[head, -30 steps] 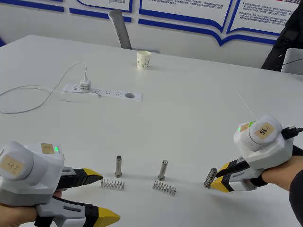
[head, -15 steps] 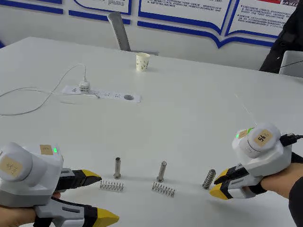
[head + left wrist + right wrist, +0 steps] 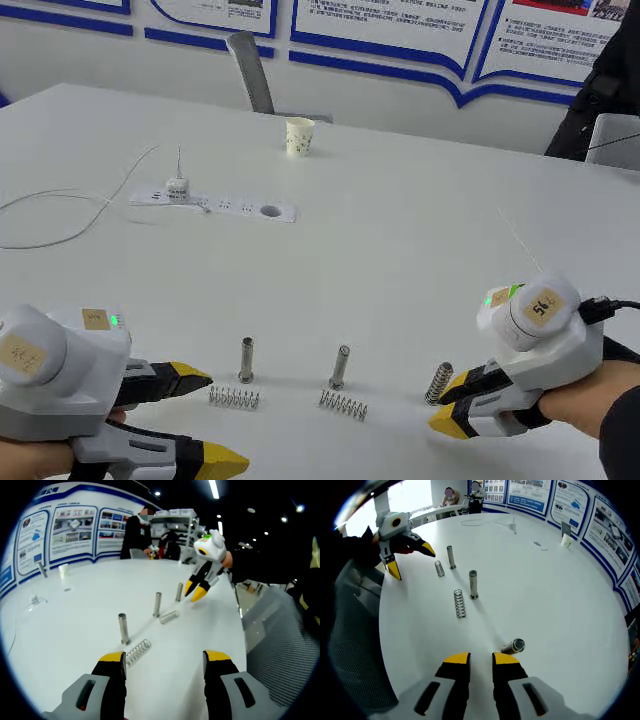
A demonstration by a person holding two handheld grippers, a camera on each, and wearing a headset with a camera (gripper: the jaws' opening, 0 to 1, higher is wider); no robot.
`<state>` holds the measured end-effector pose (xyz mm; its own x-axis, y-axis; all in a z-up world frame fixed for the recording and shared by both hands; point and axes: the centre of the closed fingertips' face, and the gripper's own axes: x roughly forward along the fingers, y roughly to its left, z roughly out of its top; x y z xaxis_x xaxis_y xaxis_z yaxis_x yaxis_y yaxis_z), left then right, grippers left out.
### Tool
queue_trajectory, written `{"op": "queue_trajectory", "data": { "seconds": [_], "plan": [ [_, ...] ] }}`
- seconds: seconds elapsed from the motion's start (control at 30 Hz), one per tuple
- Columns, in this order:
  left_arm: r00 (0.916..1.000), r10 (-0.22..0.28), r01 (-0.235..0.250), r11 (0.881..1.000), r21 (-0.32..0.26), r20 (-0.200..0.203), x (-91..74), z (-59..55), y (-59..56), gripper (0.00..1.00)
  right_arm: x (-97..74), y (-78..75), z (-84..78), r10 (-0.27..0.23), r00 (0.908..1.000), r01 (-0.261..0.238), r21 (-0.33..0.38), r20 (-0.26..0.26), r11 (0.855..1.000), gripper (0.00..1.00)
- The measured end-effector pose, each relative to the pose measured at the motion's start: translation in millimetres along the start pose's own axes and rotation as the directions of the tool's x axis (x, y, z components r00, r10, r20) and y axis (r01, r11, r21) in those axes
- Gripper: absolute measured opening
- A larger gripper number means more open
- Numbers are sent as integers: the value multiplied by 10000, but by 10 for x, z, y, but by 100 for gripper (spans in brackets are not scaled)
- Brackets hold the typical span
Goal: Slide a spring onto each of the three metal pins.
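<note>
On the table, one pin wears its spring.
Your left hand-held gripper gapes wide; right hand-held gripper slightly parted.

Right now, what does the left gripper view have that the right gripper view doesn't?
Left gripper view's extras: the whole right claw, white body and all, plus ceiling lights. Right gripper view's extras: the whole left claw, wide open, and a close-up of the spring-covered pin at its tip. Shared: that pin, two bare pins, two loose springs lying beside them, the paper cup and the white table.
</note>
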<state>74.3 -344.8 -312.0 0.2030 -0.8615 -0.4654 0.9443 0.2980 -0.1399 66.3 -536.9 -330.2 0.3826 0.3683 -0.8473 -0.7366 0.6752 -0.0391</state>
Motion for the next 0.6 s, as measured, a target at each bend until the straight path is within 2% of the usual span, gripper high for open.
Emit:
{"op": "queue_trajectory", "data": {
  "seconds": [0.6],
  "plan": [
    [10000,27,-27,10000,7,13,-2,11,1,63,130,212,298,424,9990,-412,-733,144,9965,18]
  ]
}}
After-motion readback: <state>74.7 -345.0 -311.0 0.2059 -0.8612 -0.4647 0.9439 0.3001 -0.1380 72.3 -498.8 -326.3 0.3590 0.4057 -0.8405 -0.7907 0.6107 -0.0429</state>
